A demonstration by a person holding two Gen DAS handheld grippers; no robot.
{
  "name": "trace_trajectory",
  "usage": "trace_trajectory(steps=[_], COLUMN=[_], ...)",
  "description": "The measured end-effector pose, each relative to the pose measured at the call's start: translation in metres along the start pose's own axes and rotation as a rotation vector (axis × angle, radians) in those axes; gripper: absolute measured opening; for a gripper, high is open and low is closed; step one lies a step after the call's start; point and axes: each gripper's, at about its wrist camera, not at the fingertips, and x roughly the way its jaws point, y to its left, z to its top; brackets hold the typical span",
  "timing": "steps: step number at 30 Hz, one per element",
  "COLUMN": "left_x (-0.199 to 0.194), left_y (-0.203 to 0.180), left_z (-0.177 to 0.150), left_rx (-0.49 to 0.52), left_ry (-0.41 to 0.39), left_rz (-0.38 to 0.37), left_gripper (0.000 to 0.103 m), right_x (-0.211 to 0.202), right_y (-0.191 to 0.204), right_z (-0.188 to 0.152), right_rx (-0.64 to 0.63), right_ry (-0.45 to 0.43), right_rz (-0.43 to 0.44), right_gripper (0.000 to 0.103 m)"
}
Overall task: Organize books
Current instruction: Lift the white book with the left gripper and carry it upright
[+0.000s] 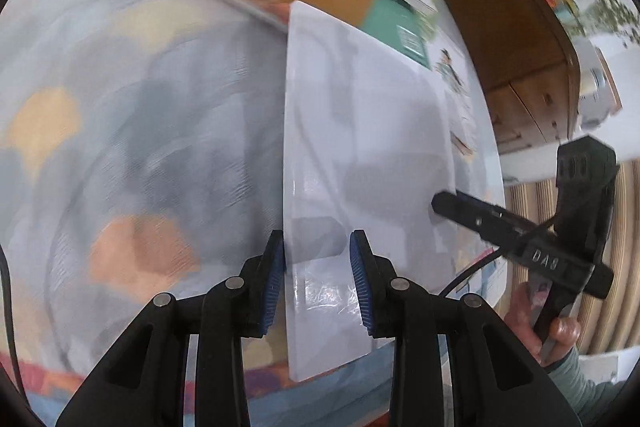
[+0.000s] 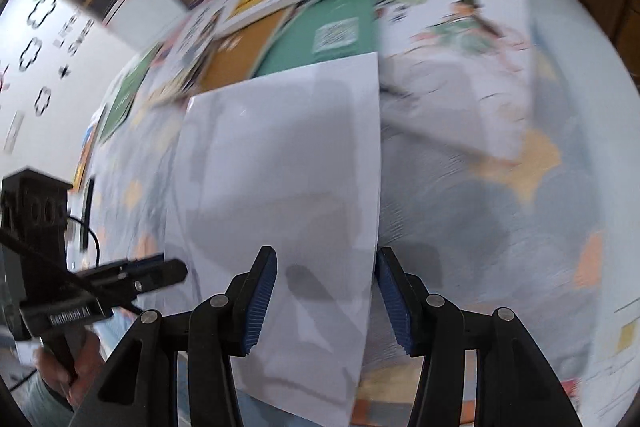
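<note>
both grippers (image 1: 318,279) (image 2: 326,301) spread astride white book (image 1: 360,147); wall lettering (image 2: 68,31) only right.

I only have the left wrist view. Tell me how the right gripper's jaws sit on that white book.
Observer: The right gripper has its jaws apart, straddling the white book's right edge. Nothing is pinched.
Operator: Now describe what lies past that edge.
Observer: A book with a girl in green on its cover lies flat, close beside the white one.
Operator: Check my gripper from outside.
Observer: Seen side-on, the left gripper has its tip at the white book's left edge. It is too blurred to tell whether they touch.
</note>
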Motion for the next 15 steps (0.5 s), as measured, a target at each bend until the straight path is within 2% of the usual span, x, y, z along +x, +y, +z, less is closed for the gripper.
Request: trace_trajectory(steps=[6,11,15], left_x=[0.001,0.004,0.002], left_y=[0.004,-0.001,-0.003], left_z=[-0.019,-0.033,-0.034], left_rx=[-0.025,-0.013,-0.014], left_ry=[0.000,-0.017,-0.021], left_rz=[-0.009,-0.010,-0.026], left_gripper=[0.031,0.031,0.031], right_x=[-0.004,-0.007,-0.005], right_y=[0.009,0.014,0.012], right_z=[-0.026,-0.049,-0.048], right_rx=[-0.059,-0.095,-0.083], right_ry=[0.016,0.016,0.012], right_rz=[-0.088,-0.079,-0.065], right_gripper=[0.046,0.044,0.044])
